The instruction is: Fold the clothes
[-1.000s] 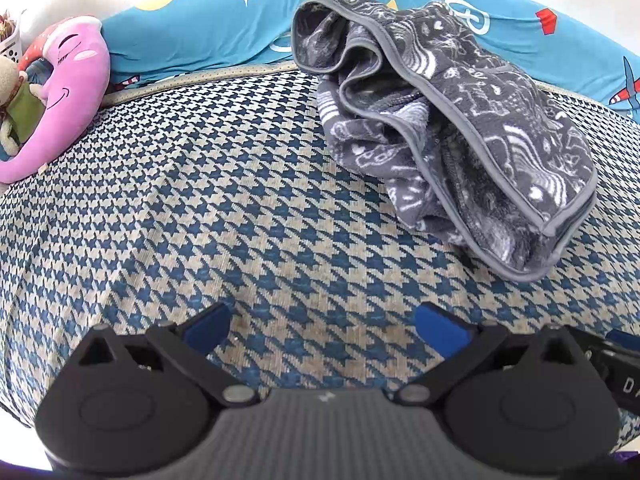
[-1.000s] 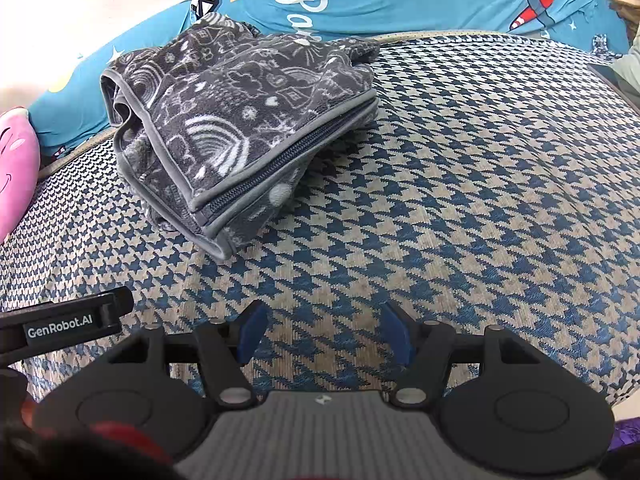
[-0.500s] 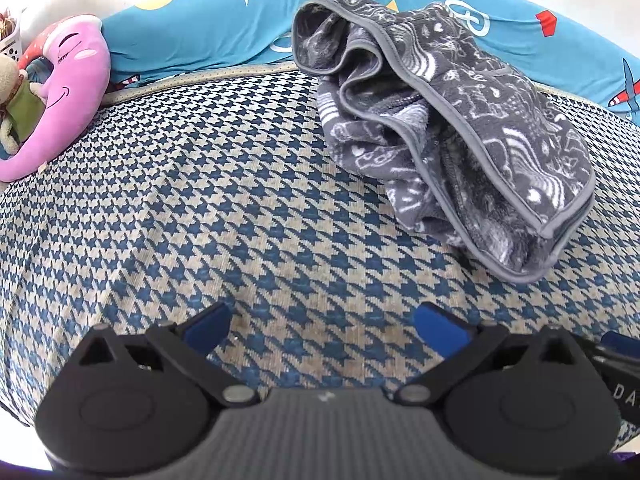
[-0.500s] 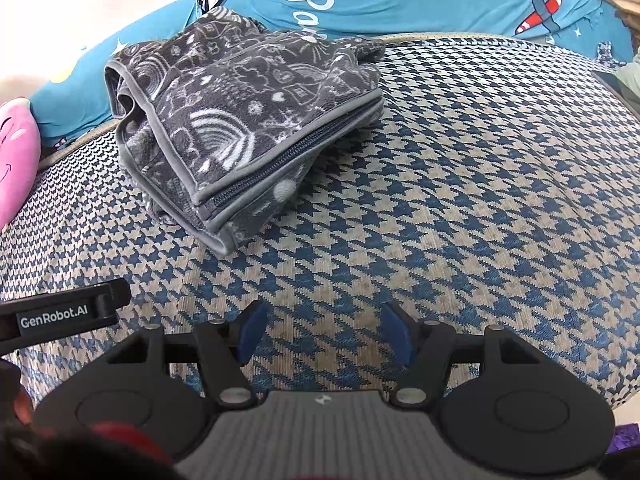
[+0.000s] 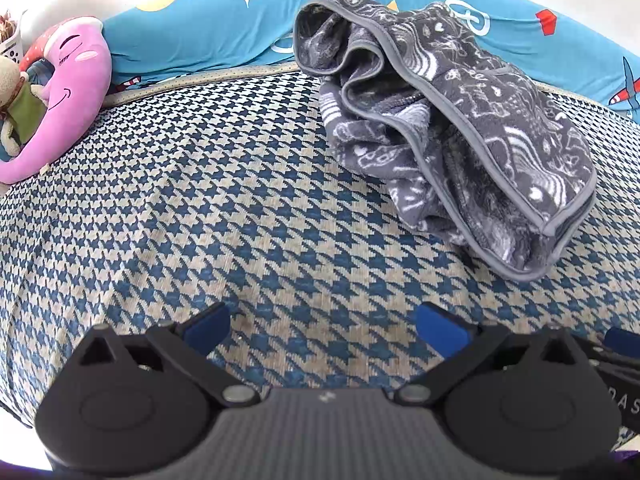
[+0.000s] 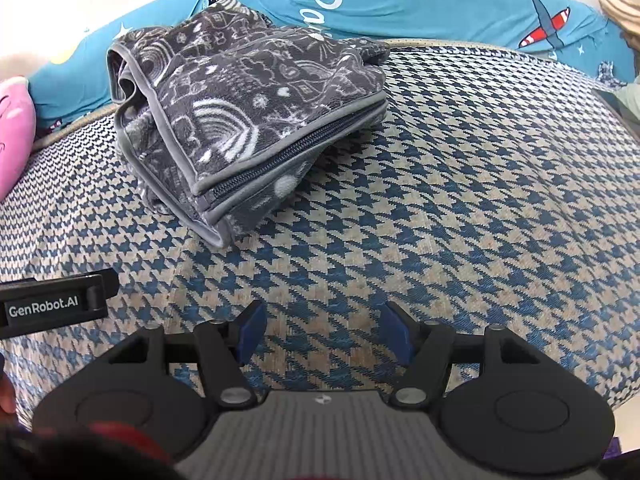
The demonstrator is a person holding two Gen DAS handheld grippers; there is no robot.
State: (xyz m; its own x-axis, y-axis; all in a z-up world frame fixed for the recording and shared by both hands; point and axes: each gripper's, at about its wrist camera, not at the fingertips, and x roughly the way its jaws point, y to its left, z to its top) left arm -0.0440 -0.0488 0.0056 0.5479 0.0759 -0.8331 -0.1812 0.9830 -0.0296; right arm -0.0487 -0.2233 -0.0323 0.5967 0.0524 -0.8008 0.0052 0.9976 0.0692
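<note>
Fleece jacket (image 6: 256, 120), grey with white doodle print and a zipper along its edge, lies folded in a loose bundle on my houndstooth bed cover (image 6: 460, 208), toward its far side against the blue cartoon-print bolster (image 6: 400, 4). My left hand-held gripper (image 5: 322, 326) hangs over bare cover, jaws spread wide, nothing between them. My right hand-held gripper (image 6: 322, 330) does the same, wide apart and empty. A pink plush toy (image 5: 76, 88) rests far left.

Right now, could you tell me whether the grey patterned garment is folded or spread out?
Folded. The garment lies as a compact stack of layers on the houndstooth cover, its zipper edge doubled along the near side.
</note>
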